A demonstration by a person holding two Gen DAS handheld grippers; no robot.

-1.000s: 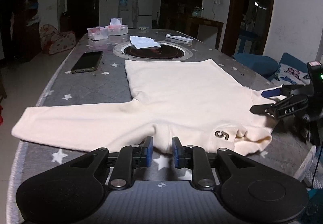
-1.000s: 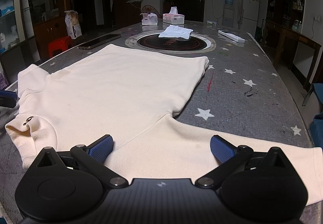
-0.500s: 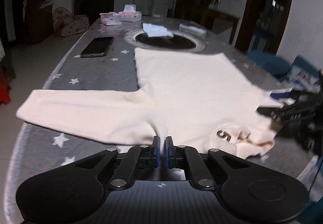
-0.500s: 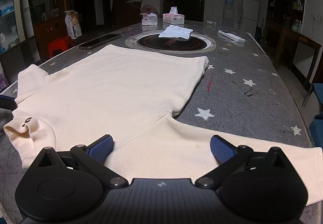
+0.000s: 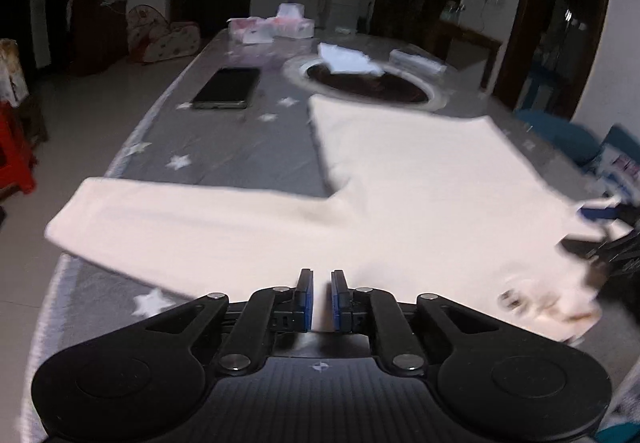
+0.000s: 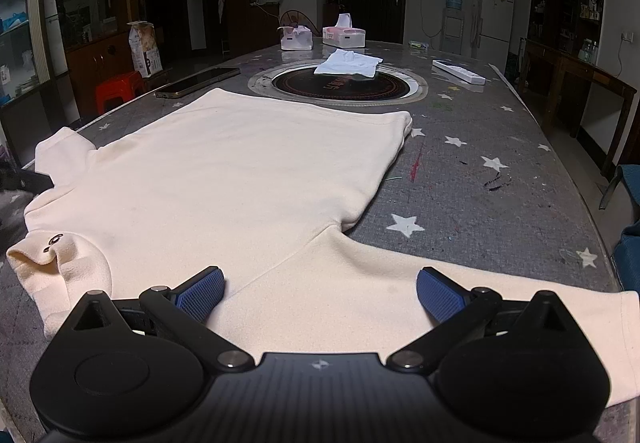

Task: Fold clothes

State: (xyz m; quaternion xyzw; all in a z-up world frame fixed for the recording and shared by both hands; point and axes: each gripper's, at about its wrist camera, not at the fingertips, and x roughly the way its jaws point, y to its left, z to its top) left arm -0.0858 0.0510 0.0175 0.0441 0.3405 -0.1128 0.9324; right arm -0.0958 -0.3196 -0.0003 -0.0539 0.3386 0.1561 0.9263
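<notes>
The cream shirt (image 6: 224, 179) lies spread flat on the tabletop (image 6: 500, 203), both sleeves stretched out sideways. The left tongs (image 5: 321, 295) are pinched nearly closed on the shirt's near edge, cloth showing between the pads. The right tongs (image 6: 320, 289) gape wide just above the sleeve in front of them, holding nothing. With only a thin bite of cloth (the view is blurred, so its depth is unclear), a quick pull could slip it free or drag the whole shirt crooked, toward the phone (image 5: 226, 88) beyond.

Two black grippers, left (image 5: 321, 295) and right (image 6: 318, 293): ribbed housings, round silver pivot screws, blue textured finger pads (image 6: 200, 293).
</notes>
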